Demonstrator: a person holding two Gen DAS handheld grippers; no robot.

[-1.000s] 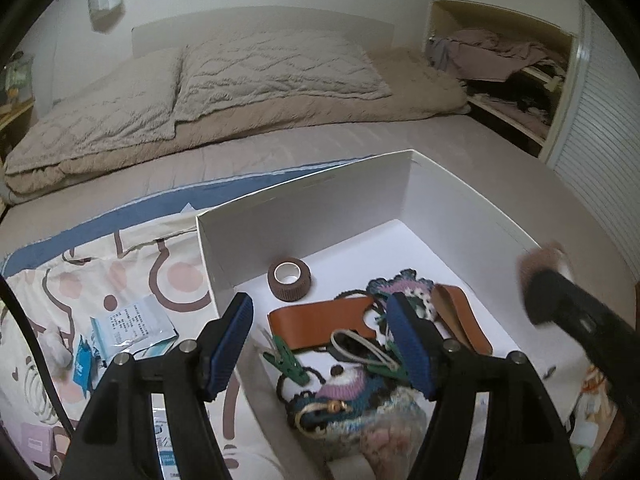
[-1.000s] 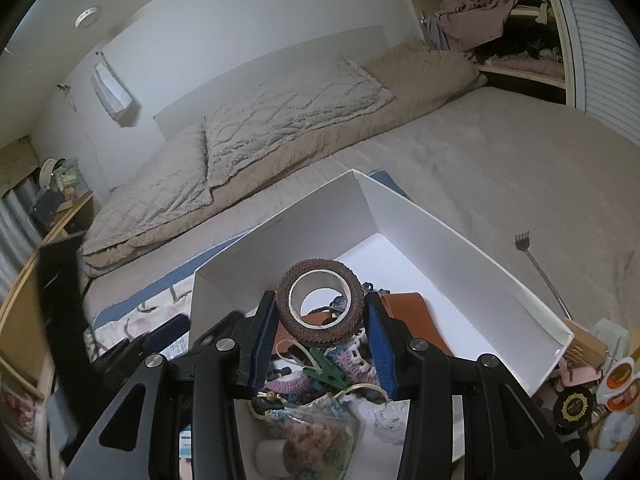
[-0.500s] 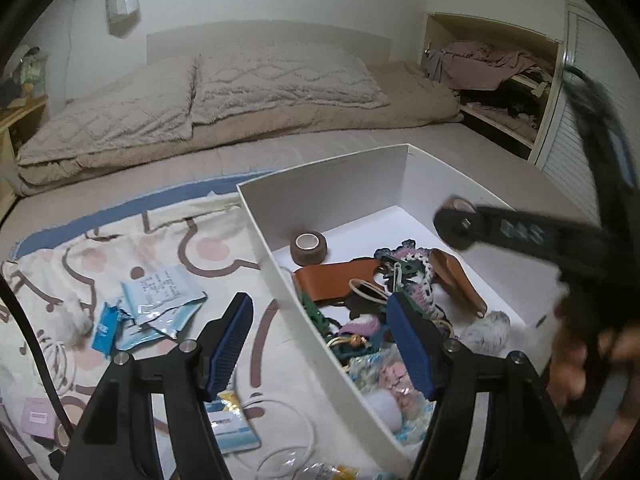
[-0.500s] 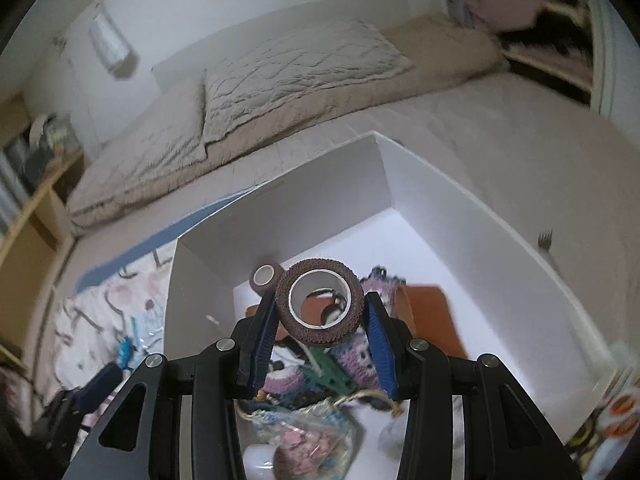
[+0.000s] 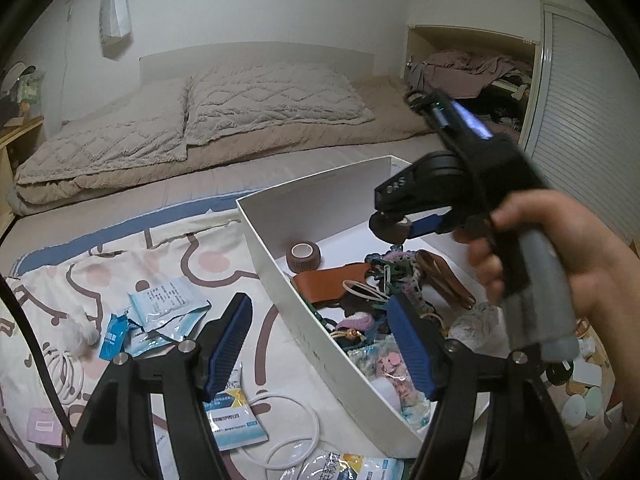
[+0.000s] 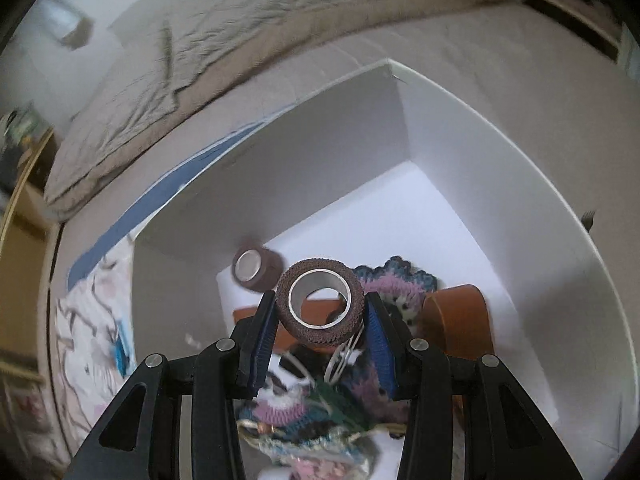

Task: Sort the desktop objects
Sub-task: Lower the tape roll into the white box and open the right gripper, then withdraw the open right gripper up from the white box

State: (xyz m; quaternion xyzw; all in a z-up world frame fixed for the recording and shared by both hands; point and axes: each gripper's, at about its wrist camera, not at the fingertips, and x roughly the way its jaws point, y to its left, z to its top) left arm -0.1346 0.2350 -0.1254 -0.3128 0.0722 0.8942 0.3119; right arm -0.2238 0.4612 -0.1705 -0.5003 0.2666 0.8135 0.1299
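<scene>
- A bed (image 5: 120, 208) fills the room behind, with a bare mattress surface.
- Two quilted beige pillows (image 5: 264, 100) lie side by side at its head, on a folded tan blanket (image 5: 280, 142).
- A white headboard (image 5: 256, 56) stands against the wall.
- A white paper bag (image 5: 115, 14) hangs on the wall above the pillows.
- An open closet shelf (image 5: 468, 72) at the right holds heaped purple-grey clothes.
- A white slatted door (image 5: 580, 120) stands beside it.
- A wooden side table (image 5: 16, 136) sits at the far left.
</scene>
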